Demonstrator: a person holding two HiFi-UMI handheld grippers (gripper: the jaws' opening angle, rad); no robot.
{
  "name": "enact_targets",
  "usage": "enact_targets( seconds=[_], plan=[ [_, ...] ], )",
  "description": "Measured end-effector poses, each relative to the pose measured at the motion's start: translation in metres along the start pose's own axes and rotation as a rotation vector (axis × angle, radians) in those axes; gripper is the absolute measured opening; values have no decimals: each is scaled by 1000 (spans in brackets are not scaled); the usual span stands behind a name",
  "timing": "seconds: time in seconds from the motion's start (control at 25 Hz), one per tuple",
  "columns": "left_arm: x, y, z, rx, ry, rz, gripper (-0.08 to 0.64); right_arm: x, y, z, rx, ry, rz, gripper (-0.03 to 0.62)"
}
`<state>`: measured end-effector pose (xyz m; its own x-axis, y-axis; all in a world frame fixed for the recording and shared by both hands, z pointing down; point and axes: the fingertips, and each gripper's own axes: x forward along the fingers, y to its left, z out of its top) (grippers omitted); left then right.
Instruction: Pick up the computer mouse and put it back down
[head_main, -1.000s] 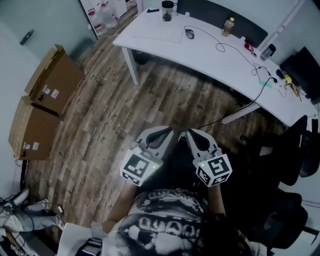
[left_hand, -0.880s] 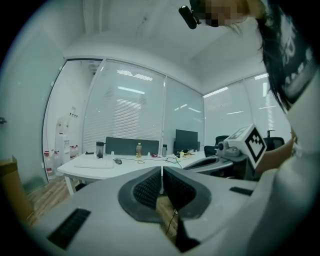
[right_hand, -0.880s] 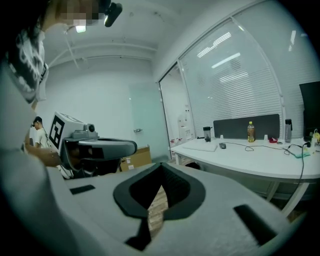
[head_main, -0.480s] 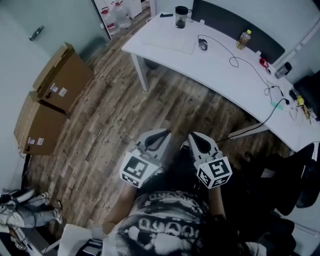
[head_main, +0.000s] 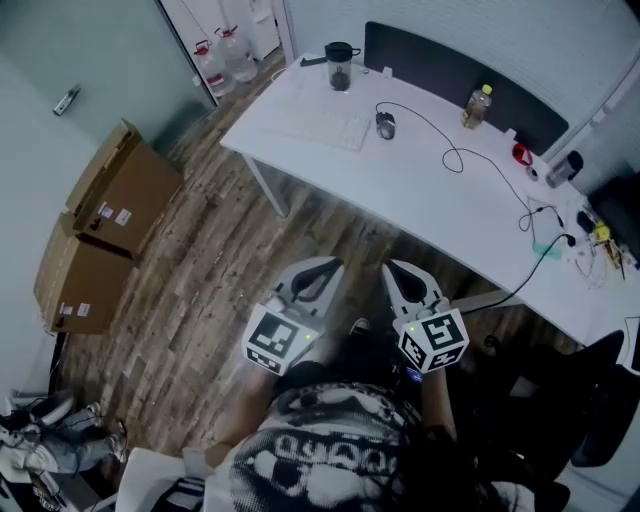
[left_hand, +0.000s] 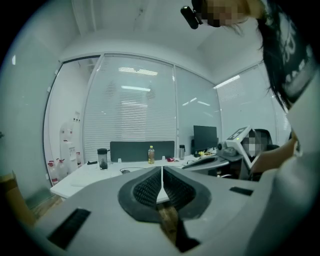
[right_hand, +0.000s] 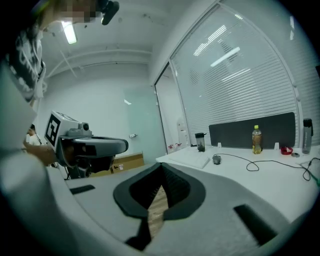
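Note:
The dark computer mouse (head_main: 386, 125) lies on the white desk (head_main: 440, 200), its cable trailing to the right; it also shows small in the left gripper view as the mouse (left_hand: 125, 171) and in the right gripper view as the mouse (right_hand: 216, 159). My left gripper (head_main: 320, 268) and right gripper (head_main: 401, 270) are held side by side in front of the person's body, over the wooden floor and well short of the desk. Both point toward the desk. Each has its jaws shut with nothing between them.
A white keyboard (head_main: 322, 127), a dark cup (head_main: 340, 65) and a yellow bottle (head_main: 476, 105) stand near the mouse. Cables and small items lie at the desk's right end. Cardboard boxes (head_main: 110, 210) sit at left, water jugs (head_main: 225, 60) at back, office chairs (head_main: 590, 400) at right.
The person and both grippers have moved closer to the desk; the desk sits nearer and more central in the head view. Both grippers stayed shut.

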<state>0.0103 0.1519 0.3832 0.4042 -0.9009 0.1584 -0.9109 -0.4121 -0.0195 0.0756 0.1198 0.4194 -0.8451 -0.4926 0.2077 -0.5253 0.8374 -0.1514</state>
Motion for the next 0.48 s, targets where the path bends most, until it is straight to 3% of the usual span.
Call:
enact_targets(
  seconds=[0.48],
  plan=[
    [80,8,0,-3,62,29,6,26,-72,7,48,-17,58,-5]
  ],
)
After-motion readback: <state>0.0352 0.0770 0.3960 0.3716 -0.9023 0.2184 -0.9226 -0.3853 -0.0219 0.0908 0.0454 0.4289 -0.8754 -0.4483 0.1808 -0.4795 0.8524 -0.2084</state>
